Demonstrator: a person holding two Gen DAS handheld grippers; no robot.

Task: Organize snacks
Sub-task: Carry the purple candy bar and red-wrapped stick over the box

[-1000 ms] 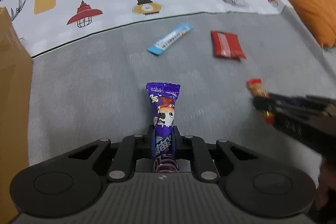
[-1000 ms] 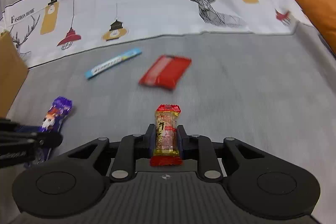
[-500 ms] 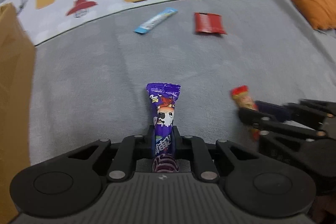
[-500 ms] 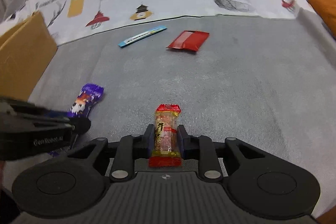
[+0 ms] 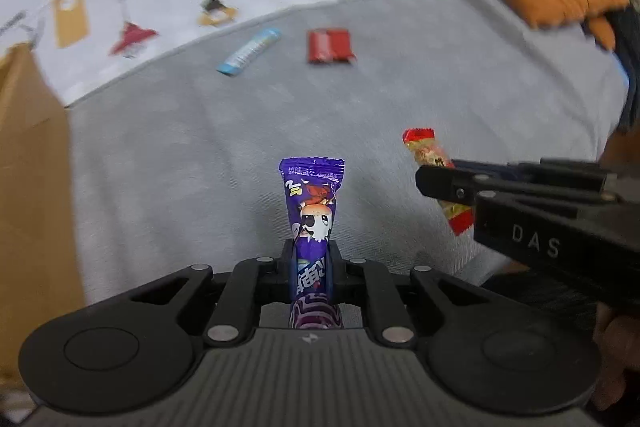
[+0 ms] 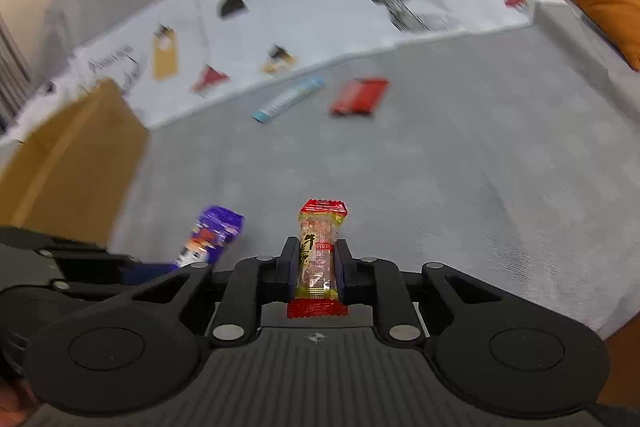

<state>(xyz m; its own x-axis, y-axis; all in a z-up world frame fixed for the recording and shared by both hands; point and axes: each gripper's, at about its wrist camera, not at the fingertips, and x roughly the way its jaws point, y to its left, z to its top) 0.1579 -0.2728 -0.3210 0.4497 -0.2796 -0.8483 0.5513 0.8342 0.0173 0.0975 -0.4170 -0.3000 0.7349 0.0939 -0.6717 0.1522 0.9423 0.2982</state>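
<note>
**Both grippers held a snack above the grey sofa seat**

The left gripper (image 5: 312, 259) was clamped on a purple candy packet (image 5: 313, 203), upright between its fingers. The right gripper (image 6: 318, 263) was clamped on a red-ended snack bar (image 6: 320, 255). Farther off, a blue stick sachet (image 5: 248, 51) and a red packet (image 5: 330, 45) lay near each other on the seat. A cardboard box (image 5: 32, 187) stood at left.
</note>
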